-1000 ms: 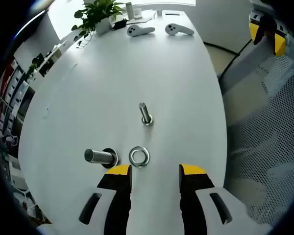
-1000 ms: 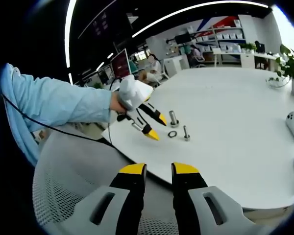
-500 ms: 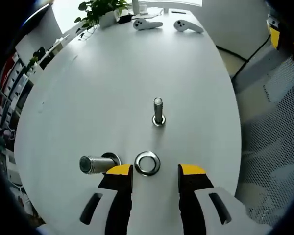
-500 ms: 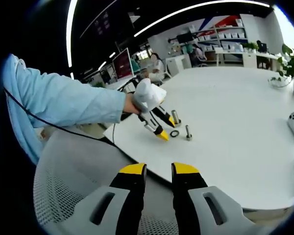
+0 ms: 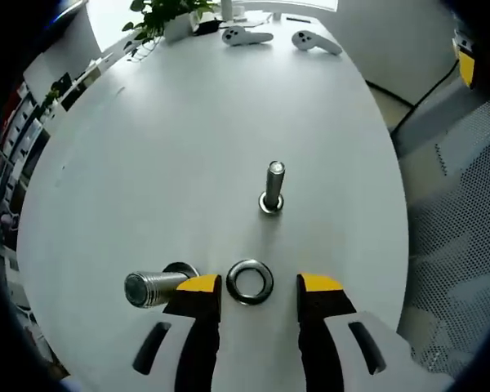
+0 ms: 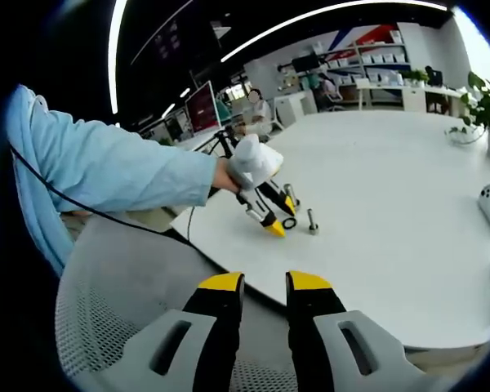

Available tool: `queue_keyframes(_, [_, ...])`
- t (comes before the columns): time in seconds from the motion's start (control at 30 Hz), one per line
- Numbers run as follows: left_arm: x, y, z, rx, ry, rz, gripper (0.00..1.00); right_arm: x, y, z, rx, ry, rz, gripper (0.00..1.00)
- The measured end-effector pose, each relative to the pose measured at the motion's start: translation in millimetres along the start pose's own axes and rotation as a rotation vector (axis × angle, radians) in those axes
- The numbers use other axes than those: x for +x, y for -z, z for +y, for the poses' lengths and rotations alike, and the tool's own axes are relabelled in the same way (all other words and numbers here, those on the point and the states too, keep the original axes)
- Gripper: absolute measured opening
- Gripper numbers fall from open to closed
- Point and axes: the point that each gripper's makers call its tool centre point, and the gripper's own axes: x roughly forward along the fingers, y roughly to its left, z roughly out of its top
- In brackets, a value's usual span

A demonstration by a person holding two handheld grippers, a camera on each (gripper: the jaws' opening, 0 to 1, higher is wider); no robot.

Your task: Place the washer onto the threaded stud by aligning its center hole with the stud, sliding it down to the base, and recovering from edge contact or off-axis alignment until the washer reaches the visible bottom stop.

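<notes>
A steel washer (image 5: 251, 281) lies flat on the white table (image 5: 188, 139), just ahead of my left gripper (image 5: 260, 284), whose yellow-tipped jaws stand open on either side of it. Beyond it a slim threaded stud (image 5: 273, 187) stands upright on its base. A thicker threaded stud (image 5: 151, 287) stands to the left, beside the left jaw. In the right gripper view the left gripper (image 6: 279, 216) is over the washer (image 6: 289, 222), with the slim stud (image 6: 312, 220) to its right. My right gripper (image 6: 265, 282) hangs off the table over a mesh chair, jaws a narrow gap apart, holding nothing.
Two white controllers (image 5: 279, 37) and a potted plant (image 5: 159, 14) sit at the table's far end. A mesh chair (image 5: 457, 245) stands off the right edge. A person's blue sleeve (image 6: 98, 175) reaches in from the left. Shelves and seated people fill the far room.
The left gripper has moved forward and down, so the washer now lies between its jaw tips. The right gripper has held still.
</notes>
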Motion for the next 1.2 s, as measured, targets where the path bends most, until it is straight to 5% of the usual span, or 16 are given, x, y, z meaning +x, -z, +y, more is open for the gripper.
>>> queue_keyframes(0.4, [-1, 3.4, -1.4, 0.040, 0.015, 0.005, 0.34, 0, -0.3, -1, 0.003, 0.003, -0.003, 0.23])
queue_keyframes(0.5, [-6, 10.1, 0.7, 0.036, -0.002, 0.069, 0.20, 0, -0.5, -1, 0.004, 0.004, -0.005, 0.23])
queue_keyframes(1.2, [-2, 2.5, -2.0, 0.045, 0.007, 0.046, 0.22, -1, -1.2, -1, 0.008, 0.007, -0.010, 0.23])
